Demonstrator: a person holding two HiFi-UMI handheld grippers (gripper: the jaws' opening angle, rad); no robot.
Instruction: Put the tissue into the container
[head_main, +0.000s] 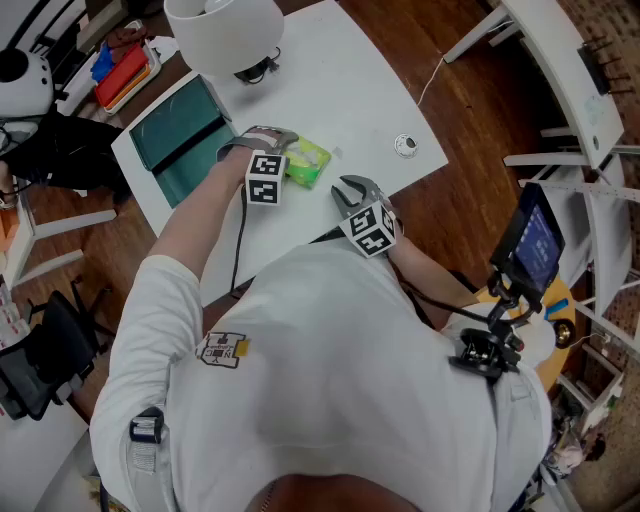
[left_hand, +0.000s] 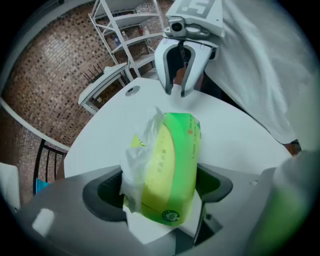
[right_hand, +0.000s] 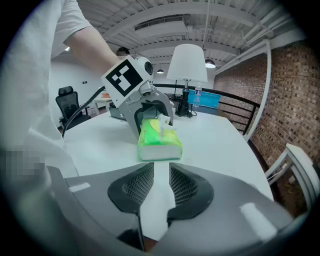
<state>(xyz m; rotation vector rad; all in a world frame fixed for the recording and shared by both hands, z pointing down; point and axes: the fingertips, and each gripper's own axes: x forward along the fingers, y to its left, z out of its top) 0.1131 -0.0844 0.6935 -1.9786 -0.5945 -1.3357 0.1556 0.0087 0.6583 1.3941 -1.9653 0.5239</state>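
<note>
Right claw (right_hand: 161, 167) sits nearest, low over the desk (right_hand: 220, 145), jaws a narrow slit apart and empty, aimed at the green tissue pack (right_hand: 159, 140), probably to steady it. Left claw (left_hand: 160, 172) spans the pack's far end, spread wide because the pack fills the gap, pads (left_hand: 214, 183) against both long sides. Pack lies flat mid-frame, not yet in the teal container (head_main: 180, 135), open at upper left of the head view, 1 short carry away.
</note>
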